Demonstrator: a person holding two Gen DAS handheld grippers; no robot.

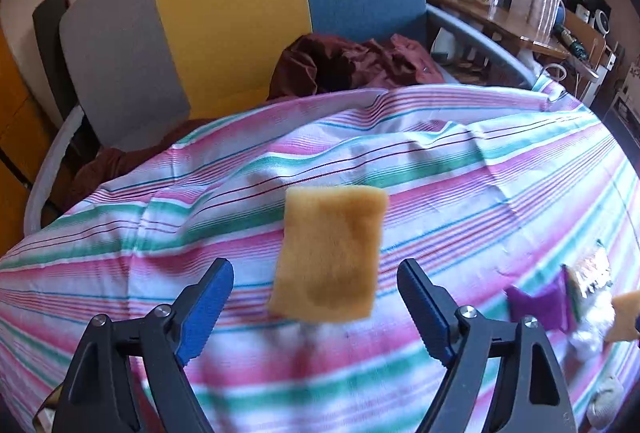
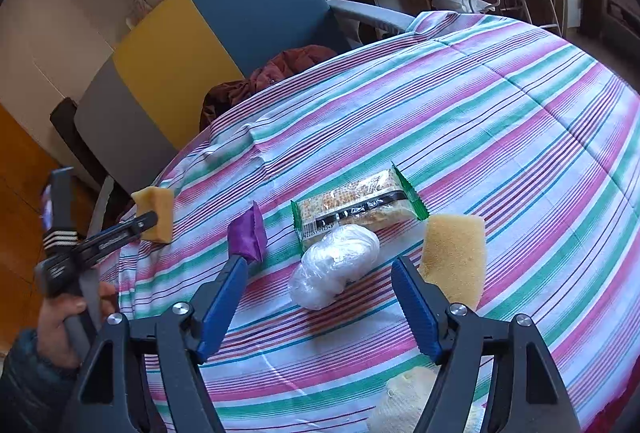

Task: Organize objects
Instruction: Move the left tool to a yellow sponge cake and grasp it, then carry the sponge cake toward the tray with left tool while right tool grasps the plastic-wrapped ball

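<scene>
Sponges are the main things being sorted on the striped tablecloth (image 1: 480,161). Seen from the left wrist, one yellow sponge (image 1: 330,253) appears blurred and clear of the cloth between and beyond the blue pads of the left gripper (image 1: 316,297), whose jaws stand wide apart and touch nothing; it looks just let go, so I judge this a drop-off near the table's left edge. To finish it well, the hand should wait until the sponge settles flat and well in from the edge before pulling away. From the right wrist, the right gripper (image 2: 320,297) is also parted and empty, hovering over a clear plastic bundle (image 2: 334,269), with a purple pouch (image 2: 248,235) by its left pad, a wrapped cracker packet (image 2: 356,205) beyond, and a second sponge (image 2: 454,257) just behind its right pad. The dropped sponge (image 2: 154,209) shows at far left by the other tool. The next pick should centre the jaws on one item only, without nudging its close neighbours.
</scene>
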